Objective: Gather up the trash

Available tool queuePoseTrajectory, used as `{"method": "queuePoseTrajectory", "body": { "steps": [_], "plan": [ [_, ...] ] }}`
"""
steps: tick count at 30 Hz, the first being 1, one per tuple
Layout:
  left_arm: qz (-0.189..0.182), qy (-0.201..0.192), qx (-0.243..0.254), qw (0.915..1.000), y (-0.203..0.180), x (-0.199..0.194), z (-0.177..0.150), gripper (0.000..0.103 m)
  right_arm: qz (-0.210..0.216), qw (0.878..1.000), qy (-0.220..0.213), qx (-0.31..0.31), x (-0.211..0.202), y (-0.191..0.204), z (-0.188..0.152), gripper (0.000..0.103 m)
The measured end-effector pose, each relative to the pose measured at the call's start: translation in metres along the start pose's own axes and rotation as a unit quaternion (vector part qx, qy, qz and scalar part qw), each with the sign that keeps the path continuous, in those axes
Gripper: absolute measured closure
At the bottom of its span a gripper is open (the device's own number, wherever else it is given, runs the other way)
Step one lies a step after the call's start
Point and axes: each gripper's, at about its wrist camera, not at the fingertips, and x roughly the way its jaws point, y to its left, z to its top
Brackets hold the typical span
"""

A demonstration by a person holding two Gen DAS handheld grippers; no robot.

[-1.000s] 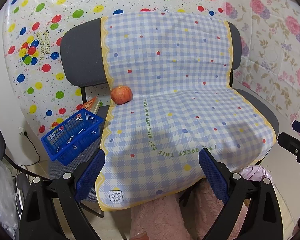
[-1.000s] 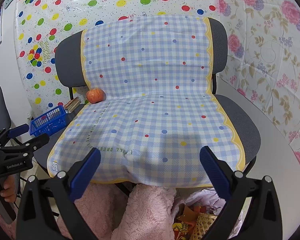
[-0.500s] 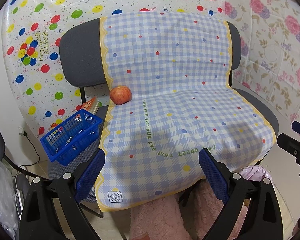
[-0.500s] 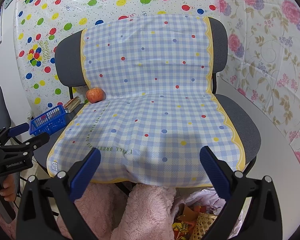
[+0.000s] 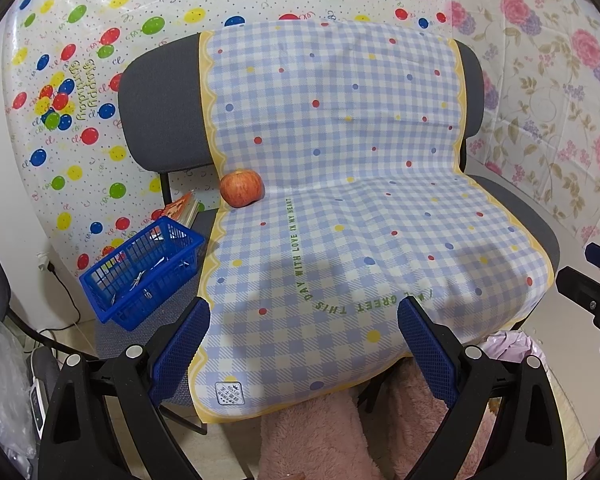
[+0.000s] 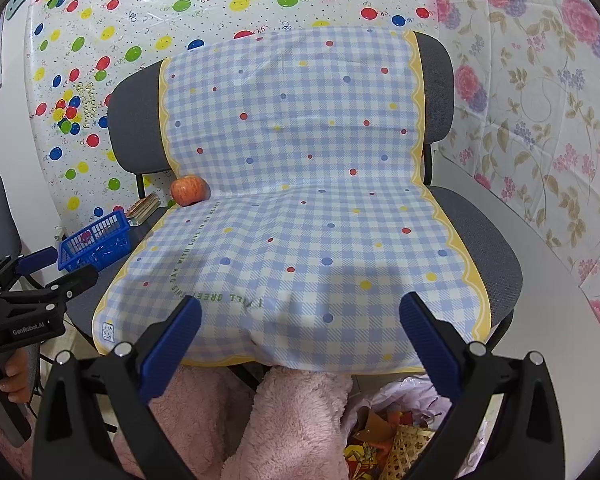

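Jaws apart & empty on left gripper [image 5: 304, 316] and right gripper [image 6: 300, 314]. Ref: chair [image 6: 480, 248]. Blue basket [image 5: 140, 276] left of seat, contents unclear. Trash bag [image 6: 384, 428] below front edge holds mixed scraps. One apple [image 5: 241, 187] at seat back-left.

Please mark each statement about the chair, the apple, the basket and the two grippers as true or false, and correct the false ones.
1. The apple rests at the back left corner of the seat, on the checked cloth. True.
2. The blue basket stands on the checked cloth. False: it sits beside the cloth, off its left edge.
3. The left gripper holds the apple. False: its jaws are open and hold nothing.
4. The right gripper is open and empty. True.
5. A bag with colourful trash lies low, in front of the chair. True.
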Motion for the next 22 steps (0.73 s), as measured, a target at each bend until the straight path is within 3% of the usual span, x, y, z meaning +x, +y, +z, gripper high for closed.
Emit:
{"method": "queuePoseTrajectory", "body": {
  "steps": [14, 18, 22],
  "plan": [
    [-0.014, -0.013, 0.014, 0.9997, 0.000, 0.041, 0.009, 0.009, -0.013, 1.000, 0.003, 0.007, 0.034, -0.020, 0.014, 0.006],
    [-0.005, 0.004, 0.017, 0.9998, -0.004, 0.064, 0.015, 0.009, -0.041, 0.999, 0.010, 0.008, 0.075, -0.053, 0.032, 0.006],
    [-0.027, 0.029, 0.006, 0.9992, -0.003, 0.083, 0.014, 0.009, -0.071, 0.997, 0.036, 0.018, 0.138, -0.095, 0.056, 0.006]
  ]
}}
